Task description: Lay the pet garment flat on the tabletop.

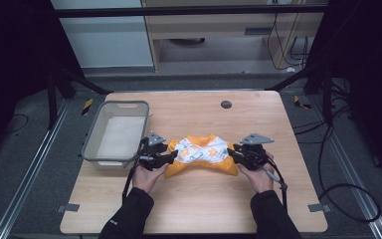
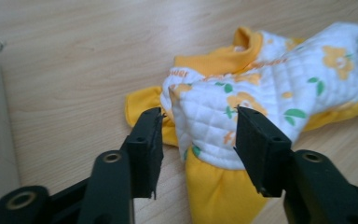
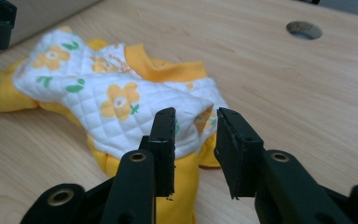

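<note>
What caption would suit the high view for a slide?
Two hand-held grippers, left and right, open at either end of a yellow floral garment beside a grey basket.

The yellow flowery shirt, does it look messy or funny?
Yes, the small shirt lies crumpled in a bowed shape on the table, its quilted white flowered front folded over the yellow parts. It sits beside the grey basket, not in it. Nothing looks torn or spilled.

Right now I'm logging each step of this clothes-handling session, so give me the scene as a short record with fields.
garment: small yellow and white floral garment, lying rumpled on the table
left gripper: at the garment's left end, jaws apart, quilted edge between them, not pressed
right gripper: at the garment's right end, jaws apart, cloth corner between them
basket: grey basket, left of the garment
hands: one on each gripper
</note>
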The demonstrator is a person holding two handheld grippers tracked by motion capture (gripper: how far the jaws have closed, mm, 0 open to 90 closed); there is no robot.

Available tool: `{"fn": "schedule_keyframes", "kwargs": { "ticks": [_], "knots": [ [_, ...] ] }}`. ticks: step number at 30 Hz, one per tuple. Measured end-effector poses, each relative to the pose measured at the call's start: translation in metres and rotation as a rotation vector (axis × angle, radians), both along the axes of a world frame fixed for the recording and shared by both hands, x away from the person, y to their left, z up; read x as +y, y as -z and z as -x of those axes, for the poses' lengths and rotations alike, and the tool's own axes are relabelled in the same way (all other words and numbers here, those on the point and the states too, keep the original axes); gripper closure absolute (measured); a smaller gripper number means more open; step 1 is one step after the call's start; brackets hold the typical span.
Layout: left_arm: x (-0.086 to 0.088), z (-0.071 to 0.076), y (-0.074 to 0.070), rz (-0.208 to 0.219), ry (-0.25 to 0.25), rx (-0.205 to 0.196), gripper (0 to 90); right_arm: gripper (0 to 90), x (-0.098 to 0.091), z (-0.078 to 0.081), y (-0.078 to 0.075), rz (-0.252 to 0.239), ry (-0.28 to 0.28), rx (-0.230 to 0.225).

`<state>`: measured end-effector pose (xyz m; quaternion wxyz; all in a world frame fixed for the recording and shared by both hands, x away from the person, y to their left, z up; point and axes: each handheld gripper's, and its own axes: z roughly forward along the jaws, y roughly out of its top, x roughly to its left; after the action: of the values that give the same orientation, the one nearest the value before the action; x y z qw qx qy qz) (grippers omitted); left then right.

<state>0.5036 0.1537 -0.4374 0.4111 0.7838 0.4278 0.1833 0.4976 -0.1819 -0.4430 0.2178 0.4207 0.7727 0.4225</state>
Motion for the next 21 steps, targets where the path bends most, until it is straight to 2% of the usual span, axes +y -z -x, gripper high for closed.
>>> {"fn": "schedule_keyframes", "kwargs": {
  "ticks": [1, 2, 3, 5, 7, 8, 10, 11, 14, 16, 21],
  "knots": [
    [0.003, 0.005, -0.002, 0.001, 0.01, -0.007, 44.9, 63.8, -0.004, 0.004, -0.003, -0.002, -0.004, -0.009],
    [0.007, 0.015, -0.003, -0.024, 0.034, -0.023, 43.2, 60.8, -0.012, 0.014, -0.007, -0.003, -0.009, -0.012],
    [0.007, 0.015, -0.003, -0.024, 0.034, -0.023, 41.9, 60.8, -0.012, 0.014, -0.007, -0.003, -0.009, -0.012],
    [0.012, 0.025, 0.001, -0.049, 0.054, -0.027, 40.3, 57.5, -0.02, 0.024, -0.006, 0.0, -0.016, -0.005],
    [0.018, 0.037, 0.011, -0.062, 0.075, -0.031, 36.9, 53.4, -0.027, 0.037, 0.002, 0.016, -0.015, 0.026],
    [0.018, 0.037, 0.011, -0.062, 0.075, -0.031, 36.9, 52.7, -0.028, 0.04, 0.006, 0.027, -0.021, 0.03],
    [0.02, 0.042, 0.02, -0.074, 0.075, -0.018, 36.9, 52.0, -0.029, 0.043, 0.011, 0.039, -0.026, 0.035],
    [0.018, 0.042, 0.027, -0.096, 0.077, 0.001, 36.9, 51.0, -0.028, 0.046, 0.019, 0.042, -0.035, 0.053],
    [0.015, 0.042, 0.031, -0.105, 0.072, 0.009, 37.1, 51.0, -0.025, 0.046, 0.028, 0.036, -0.046, 0.082],
    [0.011, 0.043, 0.035, -0.112, 0.071, 0.012, 38.3, 50.7, -0.019, 0.043, 0.036, 0.058, -0.063, 0.103],
    [0.005, 0.041, 0.044, -0.17, 0.077, 0.031, 44.0, 52.1, -0.013, 0.034, 0.042, 0.058, -0.052, 0.104]
  ]
}}
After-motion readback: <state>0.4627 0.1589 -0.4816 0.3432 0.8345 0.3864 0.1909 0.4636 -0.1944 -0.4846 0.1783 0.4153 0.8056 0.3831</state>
